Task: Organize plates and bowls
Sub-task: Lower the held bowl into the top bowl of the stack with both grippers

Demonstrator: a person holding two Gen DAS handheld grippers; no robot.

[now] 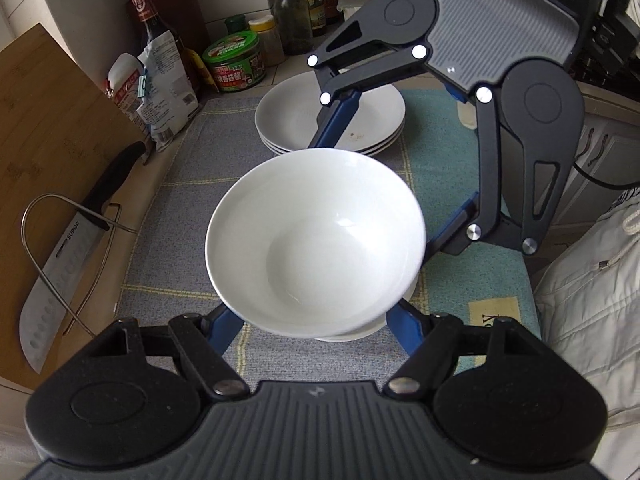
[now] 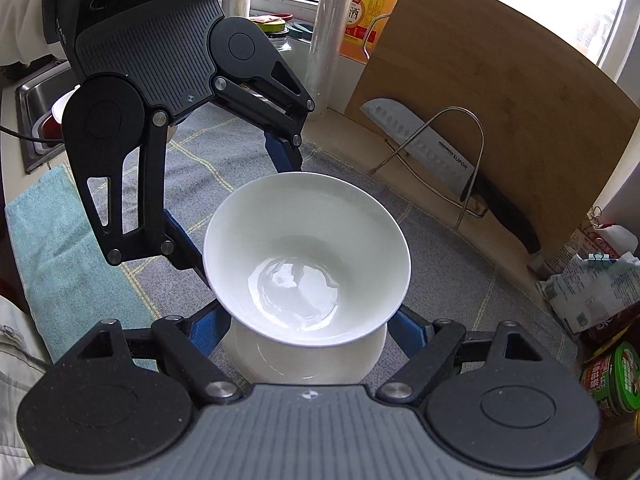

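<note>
Two stacked white bowls [image 1: 316,240] between two claws; three plates [image 1: 330,114] beyond.

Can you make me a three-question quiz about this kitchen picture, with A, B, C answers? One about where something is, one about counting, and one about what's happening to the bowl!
1. Where is the knife?
A. in the sink
B. against the wooden cutting board, behind a wire stand
C. on the plates

2. How many plates are in the plate stack?
A. one
B. three
C. six

3. What is the top bowl doing?
A. lying upside down
B. sitting tilted above another bowl
C. lying broken in pieces

Answers:
1. B, its blade leans on the board.
2. B, three rims show at the stack's edge.
3. B, a second white bowl peeks out beneath it, with the left gripper and right gripper on either side.
</note>
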